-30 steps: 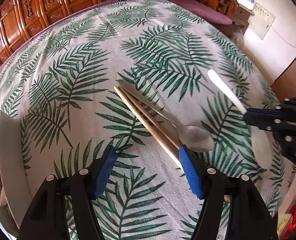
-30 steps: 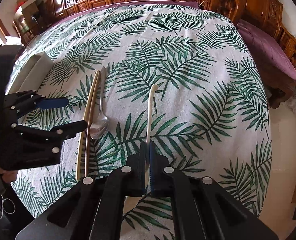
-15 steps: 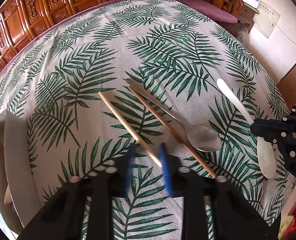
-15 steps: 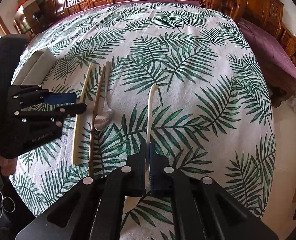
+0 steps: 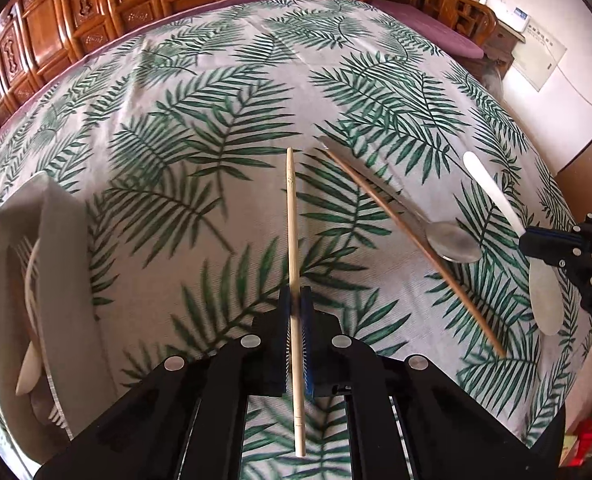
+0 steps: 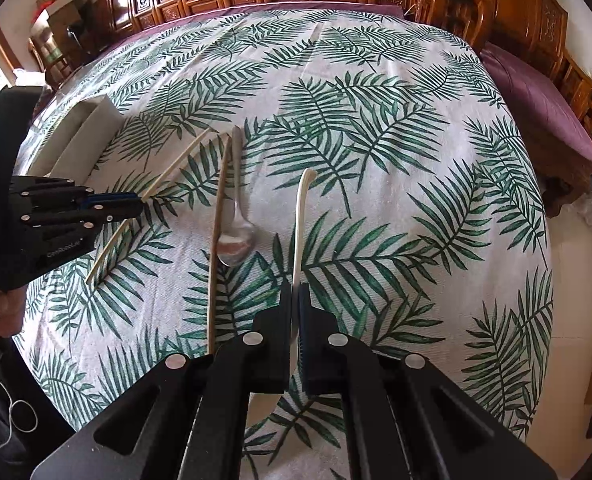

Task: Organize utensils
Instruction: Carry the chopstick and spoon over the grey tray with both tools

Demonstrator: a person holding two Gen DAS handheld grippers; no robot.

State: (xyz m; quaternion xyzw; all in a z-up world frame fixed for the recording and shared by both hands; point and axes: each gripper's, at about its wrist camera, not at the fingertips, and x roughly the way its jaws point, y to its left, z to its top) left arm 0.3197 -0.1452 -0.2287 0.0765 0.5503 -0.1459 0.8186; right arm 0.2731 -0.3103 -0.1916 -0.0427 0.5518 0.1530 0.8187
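The left gripper (image 5: 295, 312) has just clamped one pale wooden chopstick (image 5: 292, 216) and swung it off its twin (image 5: 412, 236), toward the white tray (image 5: 61, 264) at nine o'clock; the right gripper (image 6: 294, 300) stays pinched on the white plastic spoon (image 6: 300, 216)

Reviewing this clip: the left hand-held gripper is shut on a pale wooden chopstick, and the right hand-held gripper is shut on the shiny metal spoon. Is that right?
Not quite. The right hand-held gripper is shut on the long white plastic spoon; the shiny metal spoon lies untouched on the cloth beside it, as the right wrist view shows. The left hand-held gripper is indeed shut on a pale wooden chopstick.
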